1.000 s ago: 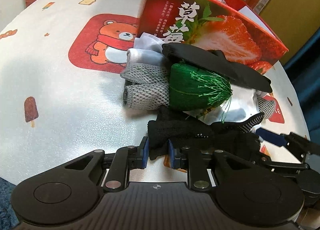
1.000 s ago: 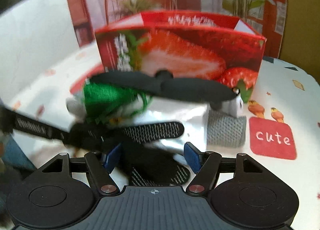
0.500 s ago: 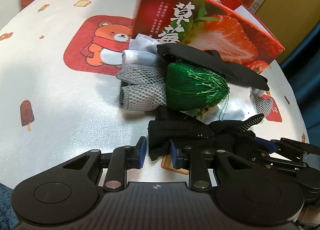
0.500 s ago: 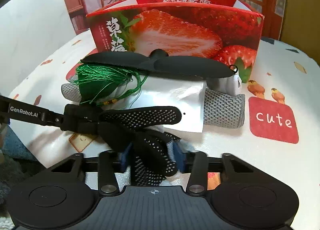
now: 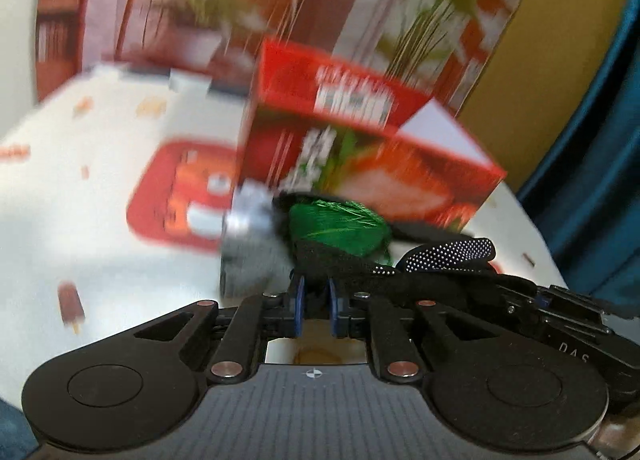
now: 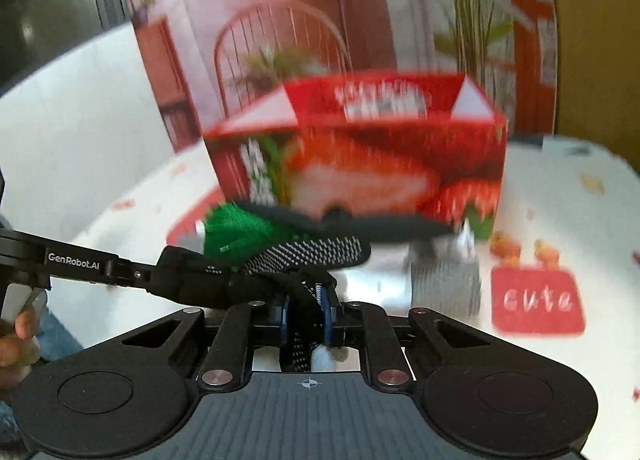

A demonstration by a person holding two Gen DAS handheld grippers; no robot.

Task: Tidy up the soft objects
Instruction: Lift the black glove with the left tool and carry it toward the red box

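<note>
My left tongs [image 5: 316, 300] and right tongs [image 6: 305, 310] have just closed and each clamps one end of the black dotted glove [image 6: 308, 254], stretched between them above the table [image 5: 100, 220], before the strawberry box [image 6: 360, 164].

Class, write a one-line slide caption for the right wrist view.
Both grippers, right gripper and left gripper, clamp one black dotted glove before the strawberry box.

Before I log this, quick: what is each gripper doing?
Left gripper: shut on the black glove.
Right gripper: shut on the same glove.
</note>
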